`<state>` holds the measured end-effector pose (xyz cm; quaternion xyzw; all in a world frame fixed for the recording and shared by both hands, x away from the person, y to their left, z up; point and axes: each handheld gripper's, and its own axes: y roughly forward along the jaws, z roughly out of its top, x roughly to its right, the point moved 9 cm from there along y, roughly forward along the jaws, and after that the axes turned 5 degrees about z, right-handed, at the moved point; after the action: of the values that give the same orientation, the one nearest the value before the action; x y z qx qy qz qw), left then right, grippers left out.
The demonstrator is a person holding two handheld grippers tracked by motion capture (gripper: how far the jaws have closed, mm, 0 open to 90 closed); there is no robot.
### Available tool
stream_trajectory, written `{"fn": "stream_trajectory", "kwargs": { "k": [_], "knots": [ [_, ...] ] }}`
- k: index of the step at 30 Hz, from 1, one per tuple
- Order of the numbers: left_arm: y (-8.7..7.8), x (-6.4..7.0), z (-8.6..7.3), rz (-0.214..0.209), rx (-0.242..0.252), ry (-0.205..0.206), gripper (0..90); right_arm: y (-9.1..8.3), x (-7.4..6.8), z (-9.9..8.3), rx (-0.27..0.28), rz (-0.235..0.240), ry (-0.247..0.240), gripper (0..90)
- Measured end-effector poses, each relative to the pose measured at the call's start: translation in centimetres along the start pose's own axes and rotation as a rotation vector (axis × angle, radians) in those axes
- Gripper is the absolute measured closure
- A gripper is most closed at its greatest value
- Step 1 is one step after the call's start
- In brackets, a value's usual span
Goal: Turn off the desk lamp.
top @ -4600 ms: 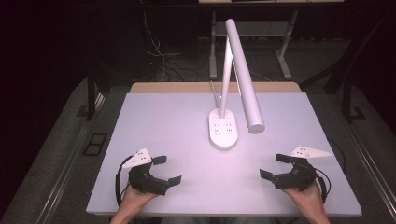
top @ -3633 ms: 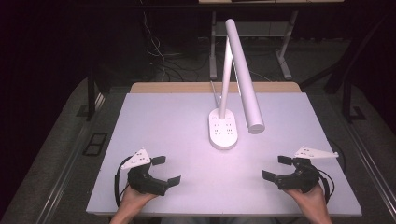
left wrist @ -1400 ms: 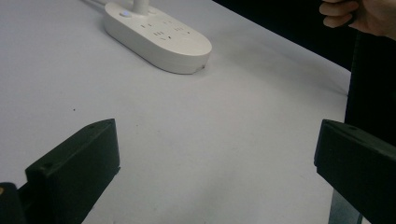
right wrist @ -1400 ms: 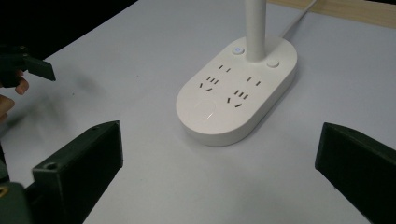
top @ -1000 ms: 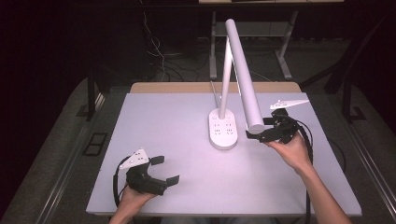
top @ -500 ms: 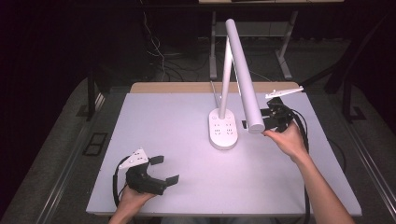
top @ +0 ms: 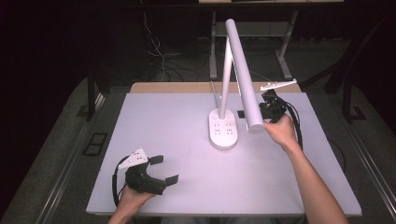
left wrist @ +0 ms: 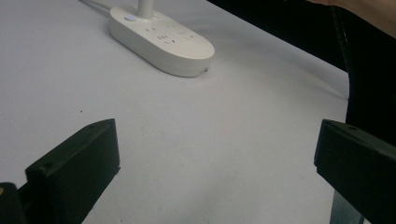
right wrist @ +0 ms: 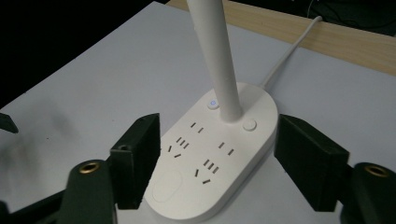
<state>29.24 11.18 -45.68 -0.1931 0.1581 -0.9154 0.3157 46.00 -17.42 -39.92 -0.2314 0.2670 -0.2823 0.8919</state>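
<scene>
Desk lamp (top: pixel 233 79) — its socket-fitted base (right wrist: pixel 219 154) set at mid-table (top: pixel 154 116) — is framed by the wide-parted, empty jaws of the right gripper (top: pixel 270 108), apparently for reaching a base button, while the left gripper (top: pixel 152 170), likewise agape and empty, is rested near the front edge.

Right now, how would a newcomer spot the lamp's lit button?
Start at the white table, then the oval lamp base with sockets. Two round buttons flank the pole; the lit button glows blue, unlike the plain button.
</scene>
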Motion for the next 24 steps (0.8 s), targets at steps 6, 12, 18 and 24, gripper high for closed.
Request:
{"fn": "stream_trajectory", "kwargs": {
  "k": [6,12,18,24],
  "knots": [
    [0.0,-0.1,0.0,0.001,-0.001,-0.001,0.0,1.6,0.7,0.5,-0.019,-0.002,0.014,47.8],
    [-0.1,-0.1,0.0,0.001,0.001,0.001,0.0,2.9,1.2,1.0,-0.028,-0.005,0.017,61.7],
    [-0.1,-0.1,0.1,0.0,0.002,-0.001,0.0,4.2,1.7,1.2,-0.031,0.002,0.019,79.5],
    [-0.2,-0.2,0.1,0.003,0.002,0.0,0.0,5.4,2.5,1.0,-0.042,-0.019,0.03,89.9]
  ]
}}
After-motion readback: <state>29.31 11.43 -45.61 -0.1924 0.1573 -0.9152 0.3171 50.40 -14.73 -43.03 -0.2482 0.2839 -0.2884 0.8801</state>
